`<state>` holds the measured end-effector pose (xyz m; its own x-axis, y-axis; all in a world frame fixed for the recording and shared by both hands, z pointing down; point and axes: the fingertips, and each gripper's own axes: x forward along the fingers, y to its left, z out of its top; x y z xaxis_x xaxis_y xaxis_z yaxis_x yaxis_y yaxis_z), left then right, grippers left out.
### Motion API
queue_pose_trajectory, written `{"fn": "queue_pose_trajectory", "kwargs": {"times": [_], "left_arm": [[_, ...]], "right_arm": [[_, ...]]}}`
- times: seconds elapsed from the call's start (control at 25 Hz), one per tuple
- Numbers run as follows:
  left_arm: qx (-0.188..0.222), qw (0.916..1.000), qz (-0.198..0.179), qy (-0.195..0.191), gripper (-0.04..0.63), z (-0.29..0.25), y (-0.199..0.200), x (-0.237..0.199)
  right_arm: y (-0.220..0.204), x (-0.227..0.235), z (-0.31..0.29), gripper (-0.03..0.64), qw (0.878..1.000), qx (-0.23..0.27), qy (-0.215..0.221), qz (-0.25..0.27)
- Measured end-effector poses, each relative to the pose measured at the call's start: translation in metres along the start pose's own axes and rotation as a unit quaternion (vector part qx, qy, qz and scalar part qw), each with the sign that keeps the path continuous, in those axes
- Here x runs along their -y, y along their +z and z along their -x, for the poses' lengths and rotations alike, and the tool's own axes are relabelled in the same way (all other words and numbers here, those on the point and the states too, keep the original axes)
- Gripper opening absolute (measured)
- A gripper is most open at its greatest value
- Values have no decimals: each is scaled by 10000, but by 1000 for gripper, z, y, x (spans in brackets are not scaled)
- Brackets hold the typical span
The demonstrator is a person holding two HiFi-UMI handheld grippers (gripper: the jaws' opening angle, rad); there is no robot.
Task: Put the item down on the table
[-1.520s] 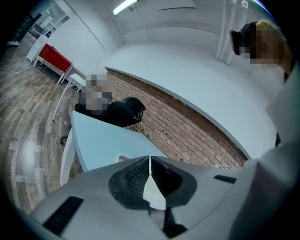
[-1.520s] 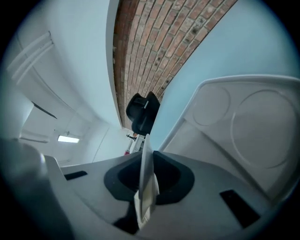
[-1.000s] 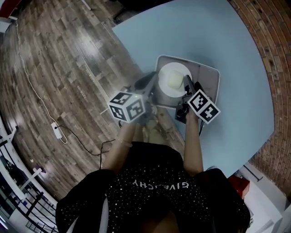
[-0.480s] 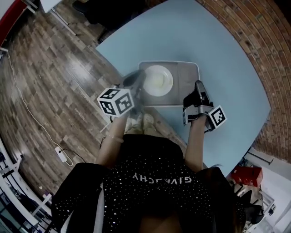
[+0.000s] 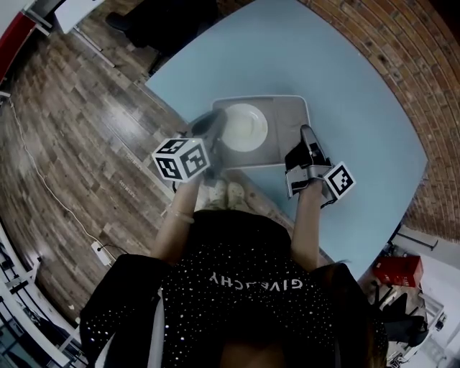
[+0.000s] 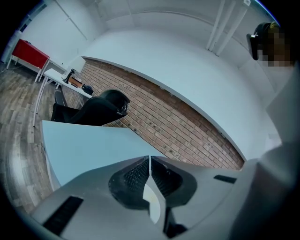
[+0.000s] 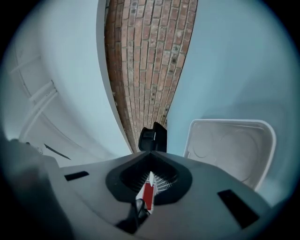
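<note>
A pale grey tray (image 5: 284, 118) lies flat on the light blue table (image 5: 345, 79) with a white plate (image 5: 244, 128) on its left half. My left gripper (image 5: 214, 123) is over the tray's left edge beside the plate; in the left gripper view its jaws (image 6: 150, 158) meet tip to tip and only table shows beyond them. My right gripper (image 5: 305, 132) sits just off the tray's right edge. Its jaws (image 7: 151, 151) are shut, and the tray (image 7: 234, 150) lies apart to their right, not gripped.
A black chair (image 5: 172, 21) stands past the table's far left corner, also seen as the chair (image 6: 101, 110) in the left gripper view. A brick surface (image 5: 402, 50) borders the table on the right. Wooden floor (image 5: 79, 122) lies left. A red box (image 5: 397, 272) sits lower right.
The right gripper has drawn back from over the tray to just outside its right edge. The left gripper stays by the plate. The head camera has shifted, so the tray sits further left in view.
</note>
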<state>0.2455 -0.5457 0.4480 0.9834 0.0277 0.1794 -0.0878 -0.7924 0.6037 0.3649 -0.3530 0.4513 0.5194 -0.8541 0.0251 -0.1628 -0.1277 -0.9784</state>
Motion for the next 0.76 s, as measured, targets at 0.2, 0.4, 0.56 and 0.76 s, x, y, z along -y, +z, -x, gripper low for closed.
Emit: {"fn": "queue_pose_trajectory", "kwargs": {"times": [0.2, 0.4, 0.56, 0.76], "left_arm": [[32, 9999, 110, -77, 23, 3, 1, -2], [-51, 9999, 32, -91, 23, -3, -7, 2], [-114, 9999, 23, -58, 23, -7, -12, 5], [-209, 9998, 33, -28, 23, -7, -20, 2]], "right_arm": [[-6, 4, 1, 12, 10000, 10, -45, 16], [-10, 7, 4, 13, 10000, -20, -41, -41], [-2, 10, 13, 14, 9999, 66, -80, -94], [-3, 16, 17, 14, 9997, 168, -157, -55]]}}
